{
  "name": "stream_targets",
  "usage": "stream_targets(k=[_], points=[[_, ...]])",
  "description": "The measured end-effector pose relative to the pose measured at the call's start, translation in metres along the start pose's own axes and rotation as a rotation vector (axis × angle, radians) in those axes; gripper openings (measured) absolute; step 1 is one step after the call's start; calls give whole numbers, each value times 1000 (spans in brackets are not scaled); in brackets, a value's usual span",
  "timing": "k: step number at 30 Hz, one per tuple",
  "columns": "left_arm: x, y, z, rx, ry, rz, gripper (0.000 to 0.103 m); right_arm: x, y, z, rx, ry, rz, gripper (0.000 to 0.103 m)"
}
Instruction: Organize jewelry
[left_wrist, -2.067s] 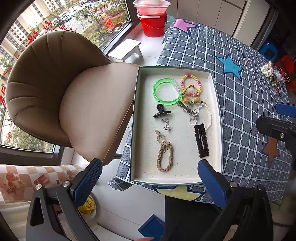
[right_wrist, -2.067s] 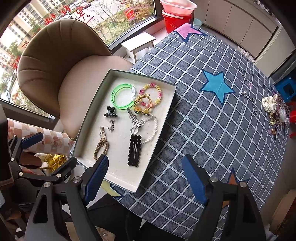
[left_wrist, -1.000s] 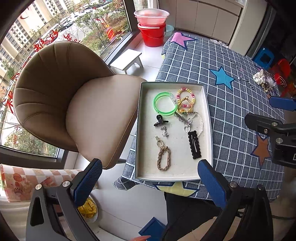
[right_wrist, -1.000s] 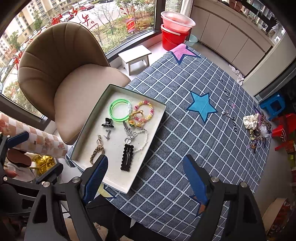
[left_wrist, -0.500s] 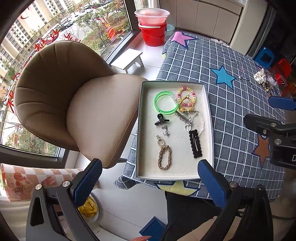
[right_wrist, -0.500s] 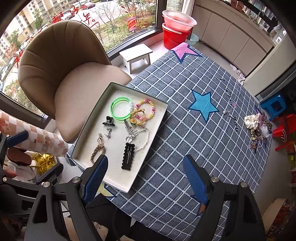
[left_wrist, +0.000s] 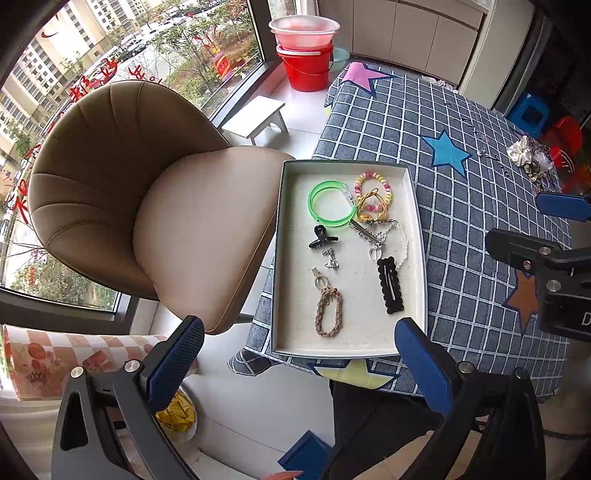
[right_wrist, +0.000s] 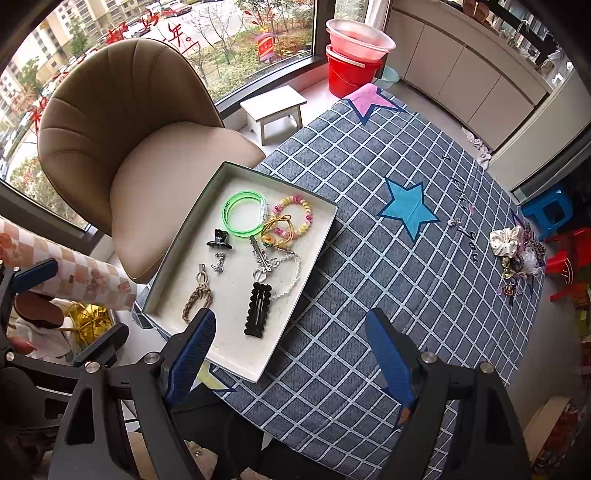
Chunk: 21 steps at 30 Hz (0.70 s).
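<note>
White and shallow, the tray (left_wrist: 415, 206) sat at the table (left_wrist: 480, 295) edge beside the brown chair (left_wrist: 110, 192), holding a green bangle (left_wrist: 328, 205), a black snap clip (left_wrist: 389, 284) and a braided bracelet (left_wrist: 328, 314) — framed as half a second before, smaller than two seconds back. Both tools hung high, pointed steeply down, left tool (left_wrist: 299, 363) and right tool (right_wrist: 290, 354) spread wide, empty. Only the right view showed the left tool's blue fingers (right_wrist: 35, 273).
</note>
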<state>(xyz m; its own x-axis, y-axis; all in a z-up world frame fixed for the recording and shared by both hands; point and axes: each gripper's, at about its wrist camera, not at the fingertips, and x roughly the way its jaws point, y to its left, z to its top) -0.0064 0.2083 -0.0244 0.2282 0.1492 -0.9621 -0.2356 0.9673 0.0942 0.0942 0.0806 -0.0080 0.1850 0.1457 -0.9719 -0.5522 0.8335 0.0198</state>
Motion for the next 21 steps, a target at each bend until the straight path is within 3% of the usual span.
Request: stream_targets(k=[21], points=[[0,0,-1,0,0,1,103,0,2,1,6,2,-1,85]])
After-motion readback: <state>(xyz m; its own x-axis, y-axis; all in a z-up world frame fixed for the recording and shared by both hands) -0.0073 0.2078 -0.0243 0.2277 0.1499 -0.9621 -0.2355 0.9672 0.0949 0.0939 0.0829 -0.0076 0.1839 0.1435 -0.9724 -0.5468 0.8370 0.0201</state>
